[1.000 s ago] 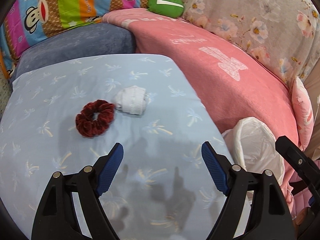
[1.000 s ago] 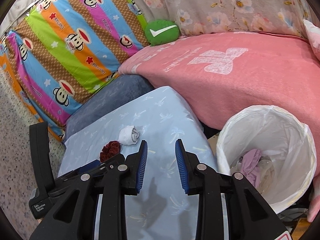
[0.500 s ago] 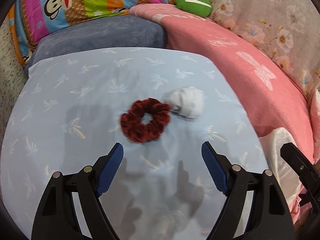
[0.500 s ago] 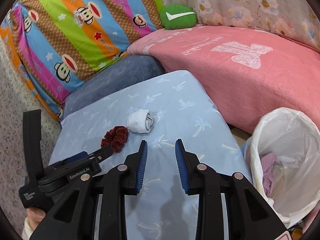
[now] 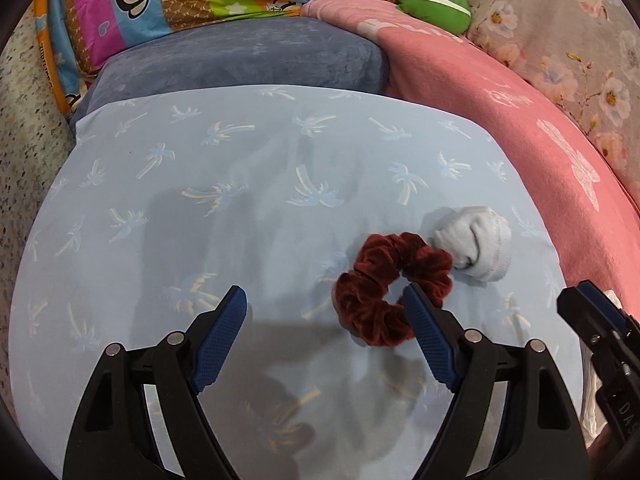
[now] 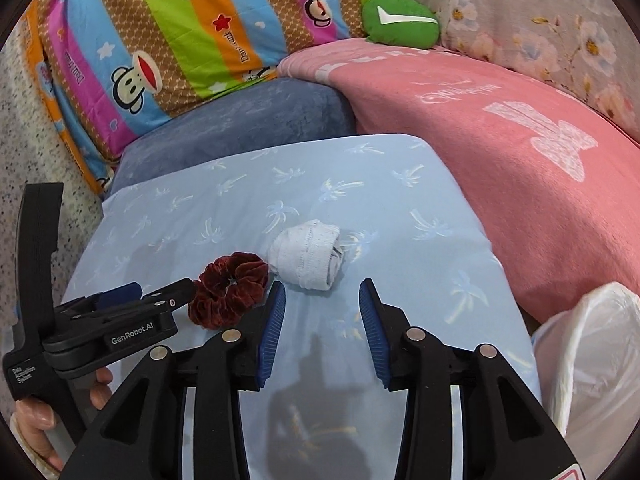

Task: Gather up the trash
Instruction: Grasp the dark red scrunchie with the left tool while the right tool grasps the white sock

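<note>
Left wrist view shows the left gripper (image 5: pixel 325 306) with its jaws wide apart and nothing between them, poised over a pale blue cushion (image 5: pixel 200 208) printed with palm trees. A dark red scrunchie (image 5: pixel 372 280) lies toward the cushion's right edge, partly behind the right fingertip, and a balled white sock (image 5: pixel 476 244) sits just beside it, nearly touching, closer to that edge. From the right wrist view, the right gripper (image 6: pixel 322 314) has just been opening its jaws; they stand part-way apart and empty, aimed at the sock (image 6: pixel 308 254), which lies just ahead of the fingertips. A white bin bag (image 6: pixel 592 368) shows off the cushion's right edge. Both pieces look light and soft, so they should squash easily and not slip much. The sock is best pinched across its rolled middle. The scrunchie (image 6: pixel 228 288) is best taken by one side of its ring. Pressing down too hard would likely snag the cushion cover.
</note>
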{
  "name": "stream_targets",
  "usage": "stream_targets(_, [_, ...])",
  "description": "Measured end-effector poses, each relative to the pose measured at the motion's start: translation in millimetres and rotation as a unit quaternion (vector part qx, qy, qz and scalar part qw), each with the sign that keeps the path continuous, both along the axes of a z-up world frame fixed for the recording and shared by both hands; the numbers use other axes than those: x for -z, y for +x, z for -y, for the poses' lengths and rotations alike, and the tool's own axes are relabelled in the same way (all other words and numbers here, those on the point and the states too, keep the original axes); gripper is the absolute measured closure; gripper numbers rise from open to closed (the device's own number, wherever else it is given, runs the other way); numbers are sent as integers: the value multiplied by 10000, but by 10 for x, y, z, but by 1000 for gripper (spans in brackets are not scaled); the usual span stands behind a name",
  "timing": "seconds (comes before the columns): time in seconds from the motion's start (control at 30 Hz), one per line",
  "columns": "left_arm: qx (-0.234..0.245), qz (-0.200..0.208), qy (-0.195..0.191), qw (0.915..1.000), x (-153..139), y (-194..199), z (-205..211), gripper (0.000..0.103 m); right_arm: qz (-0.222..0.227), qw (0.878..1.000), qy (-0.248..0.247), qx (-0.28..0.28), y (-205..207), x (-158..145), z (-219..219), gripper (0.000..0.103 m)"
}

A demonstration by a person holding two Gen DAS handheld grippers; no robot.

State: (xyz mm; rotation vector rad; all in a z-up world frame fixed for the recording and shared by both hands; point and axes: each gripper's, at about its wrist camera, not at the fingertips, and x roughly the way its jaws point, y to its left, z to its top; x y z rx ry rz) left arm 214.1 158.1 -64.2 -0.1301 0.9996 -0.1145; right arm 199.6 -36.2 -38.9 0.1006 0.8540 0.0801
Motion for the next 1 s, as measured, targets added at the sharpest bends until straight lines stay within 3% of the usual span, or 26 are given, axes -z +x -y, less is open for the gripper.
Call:
stream_targets(0.63, [35,-306,-335,9990,224,278,14,27,-284,9995,-92,-96,522,370,-242,62])
stream_targets(0.87, [61,-233,-212,9995,245,255,39,28,-374,9993,-26,-25,606,478,-187,63])
stream_targets(1.0, [190,-194,-193,9994,236,250,85,39,-419,9991,-36,-27,624,537,-191,66])
